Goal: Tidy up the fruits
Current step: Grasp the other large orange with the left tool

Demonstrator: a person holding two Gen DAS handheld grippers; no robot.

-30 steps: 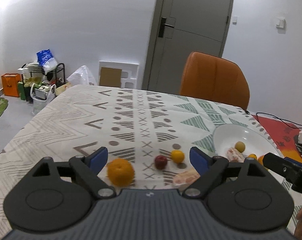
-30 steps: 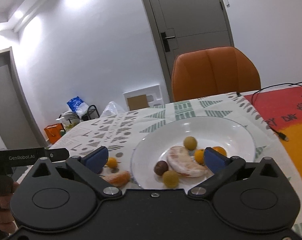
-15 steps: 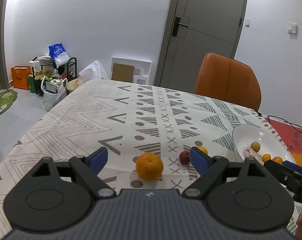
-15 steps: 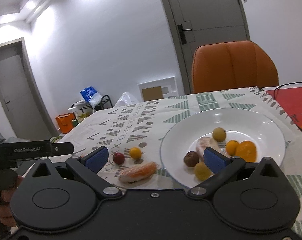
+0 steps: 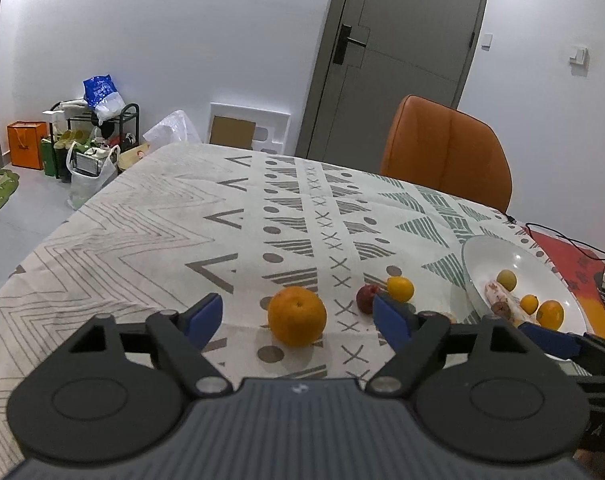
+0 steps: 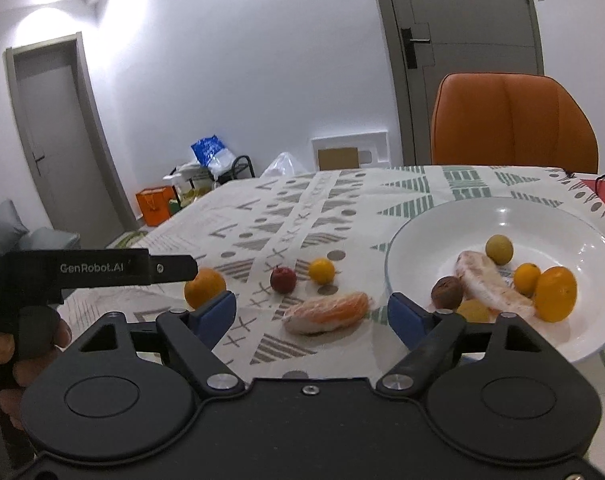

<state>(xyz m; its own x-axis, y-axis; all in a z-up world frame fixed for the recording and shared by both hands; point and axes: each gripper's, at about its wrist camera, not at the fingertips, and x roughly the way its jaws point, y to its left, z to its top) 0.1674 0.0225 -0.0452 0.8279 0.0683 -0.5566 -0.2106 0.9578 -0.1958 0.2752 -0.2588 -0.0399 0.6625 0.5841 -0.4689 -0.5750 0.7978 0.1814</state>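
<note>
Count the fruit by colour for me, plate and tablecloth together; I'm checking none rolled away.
Orange or yellow-orange, whole: 4
Yellow-green: 2
Dark red: 1
Brown: 1
Peeled citrus pieces: 2
Total: 10

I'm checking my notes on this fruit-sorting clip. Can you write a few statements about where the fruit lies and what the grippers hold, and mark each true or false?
1. The large round orange lies on the patterned tablecloth, outside the white bowl. True.
2. The peeled orange segment on the cloth lies inside the bowl. False: it lies beside it.
3. The right gripper grips the small dark red fruit. False: its jaws, just closing, hold nothing.
4. The left gripper has the orange between open jaws. True.
5. The bowl is empty. False: it holds several fruits.
</note>
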